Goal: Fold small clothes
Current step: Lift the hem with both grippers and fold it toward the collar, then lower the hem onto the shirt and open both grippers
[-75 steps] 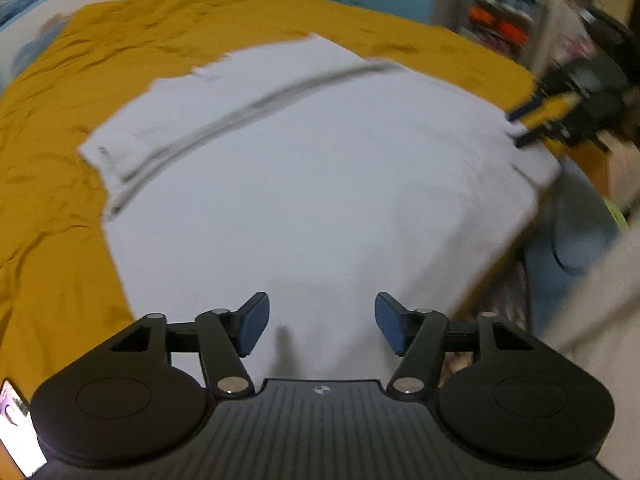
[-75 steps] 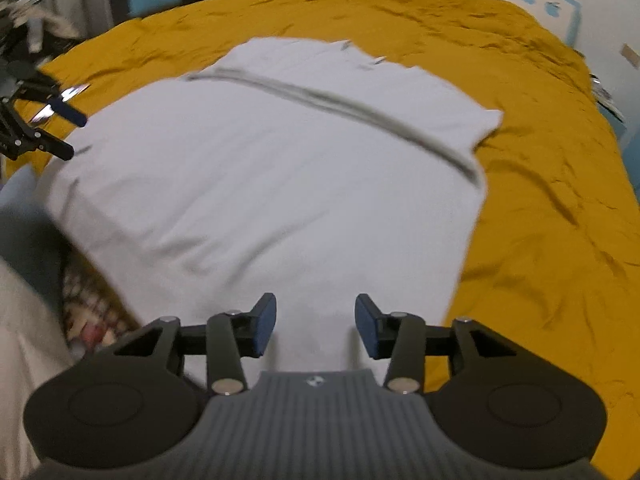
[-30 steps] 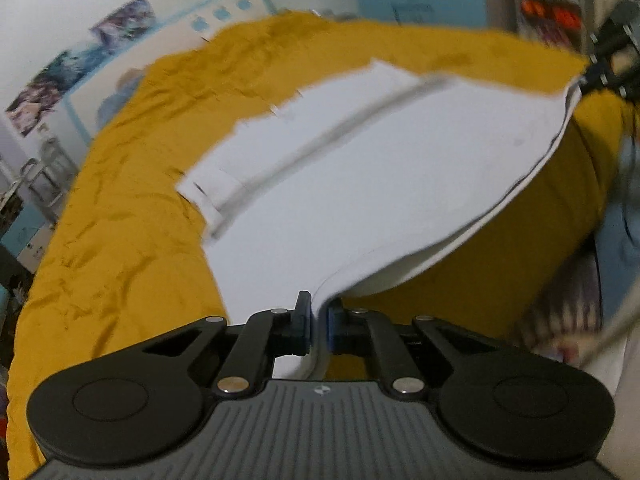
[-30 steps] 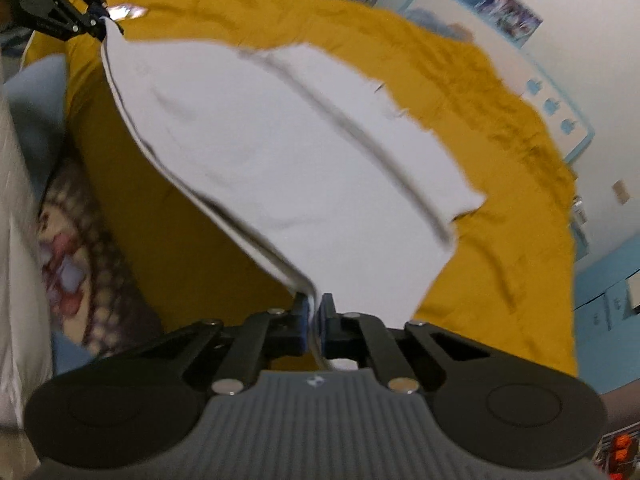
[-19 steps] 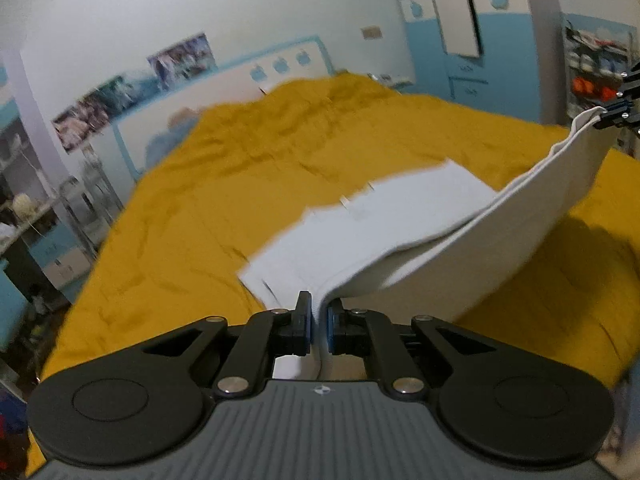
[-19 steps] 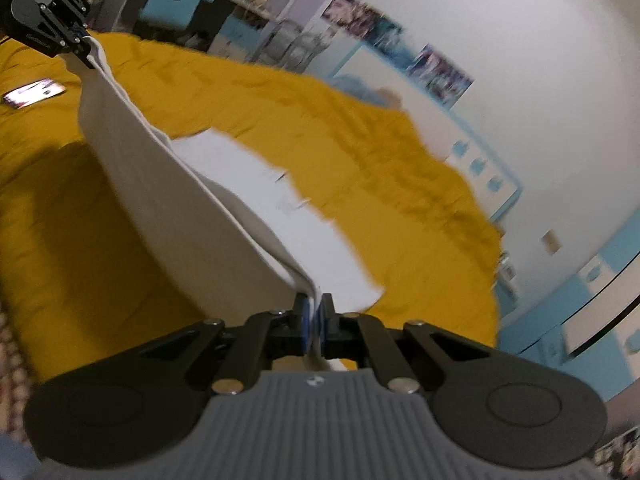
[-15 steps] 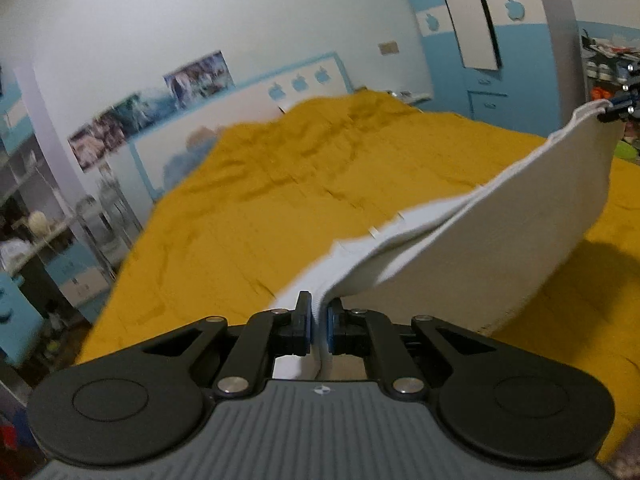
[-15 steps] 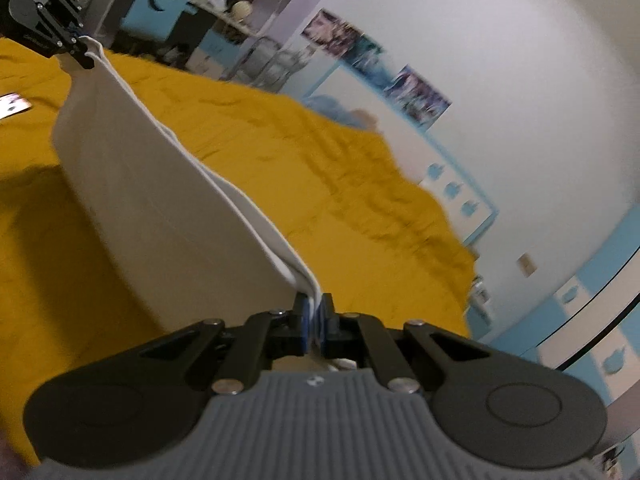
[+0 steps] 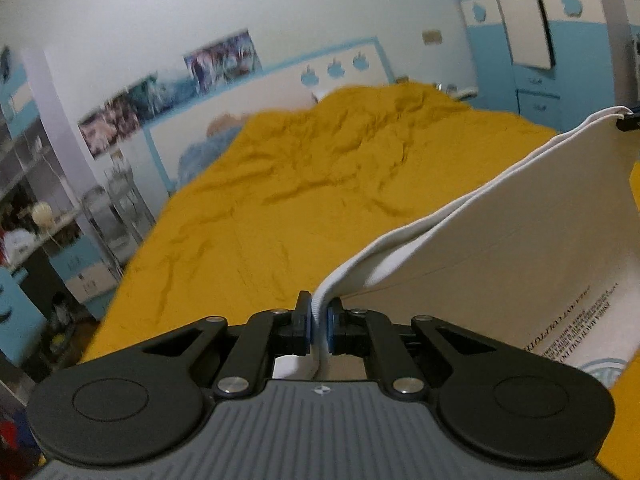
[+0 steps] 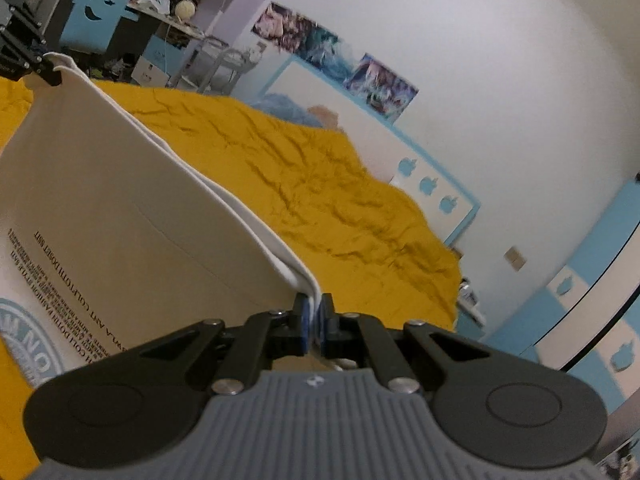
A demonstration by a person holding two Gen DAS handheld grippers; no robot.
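Observation:
A white T-shirt with black printed text and a round pale blue logo hangs in the air above the bed, stretched between my two grippers. My left gripper is shut on one corner of its edge. My right gripper is shut on the other corner. The shirt hangs down with its print upside down in the right wrist view. Each gripper shows small at the far end of the shirt in the other's view: the right one, the left one.
A bed with a wrinkled mustard-yellow cover lies below and ahead. A white headboard with blue apple shapes stands behind it. Shelves and a desk with clutter stand to the left of the bed. Blue and white wardrobes stand to the right.
Both grippers closed on the shirt's near edge and lifted it off the bed. The shirt now hangs free in the air and its printed side shows.

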